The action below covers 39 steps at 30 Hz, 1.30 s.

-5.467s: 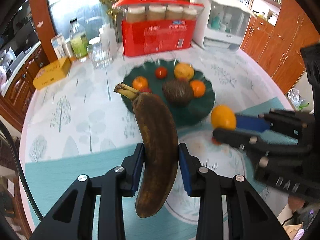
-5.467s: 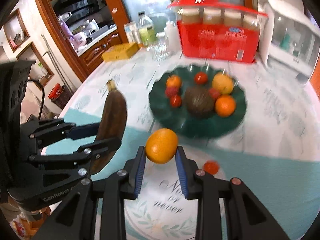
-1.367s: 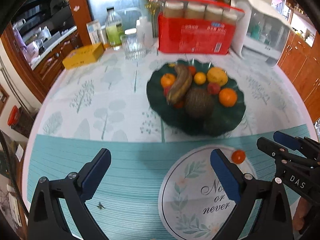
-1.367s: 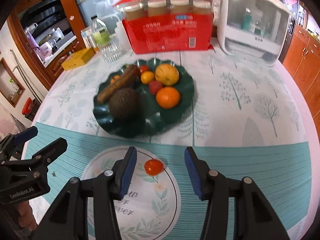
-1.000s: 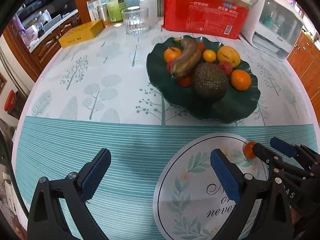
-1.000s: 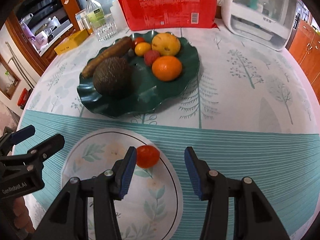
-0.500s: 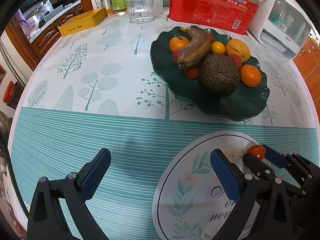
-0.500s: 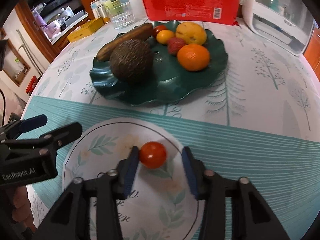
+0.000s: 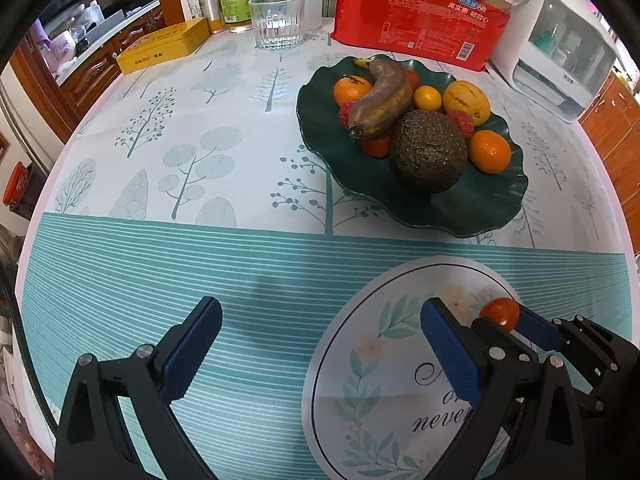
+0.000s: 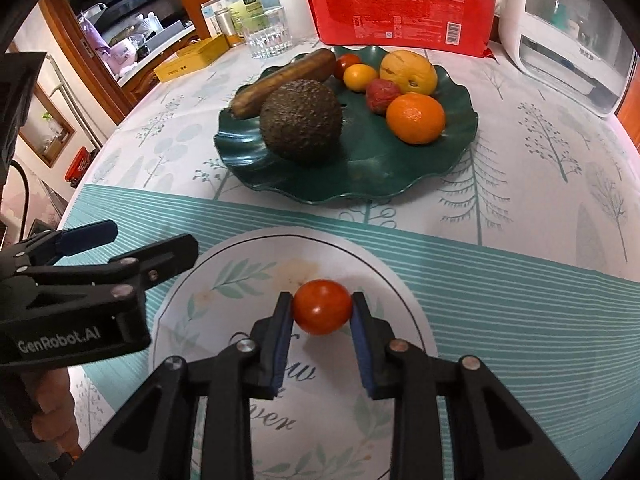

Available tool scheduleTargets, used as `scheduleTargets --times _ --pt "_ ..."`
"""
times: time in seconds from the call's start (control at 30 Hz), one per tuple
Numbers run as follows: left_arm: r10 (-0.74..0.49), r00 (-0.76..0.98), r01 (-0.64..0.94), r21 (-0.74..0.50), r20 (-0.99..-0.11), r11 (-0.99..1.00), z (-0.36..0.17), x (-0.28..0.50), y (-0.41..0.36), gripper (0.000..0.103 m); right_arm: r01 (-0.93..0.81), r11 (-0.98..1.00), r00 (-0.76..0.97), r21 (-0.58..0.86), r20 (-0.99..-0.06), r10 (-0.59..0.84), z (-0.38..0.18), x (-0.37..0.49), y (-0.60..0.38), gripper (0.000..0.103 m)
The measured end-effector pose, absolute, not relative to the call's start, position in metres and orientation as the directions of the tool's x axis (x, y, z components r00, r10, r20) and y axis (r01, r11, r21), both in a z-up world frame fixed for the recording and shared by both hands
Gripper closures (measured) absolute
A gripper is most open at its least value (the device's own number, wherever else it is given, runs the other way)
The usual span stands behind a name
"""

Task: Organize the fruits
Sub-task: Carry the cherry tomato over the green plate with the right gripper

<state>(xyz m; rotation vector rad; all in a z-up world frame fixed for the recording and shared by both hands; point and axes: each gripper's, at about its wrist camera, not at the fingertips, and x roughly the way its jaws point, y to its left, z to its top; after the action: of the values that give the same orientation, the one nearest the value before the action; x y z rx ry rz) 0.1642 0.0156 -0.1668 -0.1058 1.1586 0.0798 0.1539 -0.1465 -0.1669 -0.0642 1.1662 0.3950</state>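
From the left wrist view, the left gripper [image 9: 320, 344] has its blue-padded fingers [image 9: 188, 354] wide apart with nothing between them, above the teal striped band of cloth along the near edge of the round table [image 9: 168, 140]. Bare cloth runs from there to the far left edge, where a yellow flat box [image 9: 164, 45] and a ribbed clear glass tumbler [image 9: 277, 21] stand. The dark green wavy-rimmed plate [image 9: 472, 216] sits right of the table's middle, holding a browned banana [image 9: 384, 100], a rough brown round fruit [image 9: 428, 157] and a bright orange [image 9: 490, 151]. The right gripper [image 9: 502, 318] enters from the right edge, its body cut off by the frame, with the small red tomato [image 9: 499, 313] only partly showing between its fingers.

From the right wrist view, the right gripper [image 10: 322, 314] has both fingers pressed on the small red tomato [image 10: 322, 306], over the white round printed patch [image 10: 248, 272] near the table's near edge. Open cloth lies between it and the green plate [image 10: 372, 176]. The left gripper [image 10: 150, 246] juts in from the left; whether the tomato touches the cloth is hard to tell.
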Motion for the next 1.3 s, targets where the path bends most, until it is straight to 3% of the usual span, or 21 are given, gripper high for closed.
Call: scheduleTargets --times 0.33,0.83,1.0,1.3 --pt "0.031 0.413 -0.103 -0.013 -0.91 0.995 -0.136 0.169 0.021 0.004 -0.317 0.941 0.349 0.119 -0.908 0.233 -0.139 0.163 -0.147 0.074" --pt "0.052 0.529 -0.053 0.028 -0.847 0.998 -0.034 0.245 0.031 0.004 -0.306 0.952 0.553 0.0 -0.814 0.178 -0.022 0.257 -0.14 0.074" --pt "0.058 0.535 -0.066 0.026 -0.843 0.997 -0.03 0.273 0.031 0.004 -0.293 0.956 0.559 -0.017 -0.814 0.157 -0.032 0.287 -0.132 0.074" --pt "0.079 0.458 -0.084 0.045 -0.885 0.995 -0.081 0.296 0.032 0.004 -0.286 0.958 0.46 0.029 -0.873 0.163 -0.093 0.31 -0.126 0.074"
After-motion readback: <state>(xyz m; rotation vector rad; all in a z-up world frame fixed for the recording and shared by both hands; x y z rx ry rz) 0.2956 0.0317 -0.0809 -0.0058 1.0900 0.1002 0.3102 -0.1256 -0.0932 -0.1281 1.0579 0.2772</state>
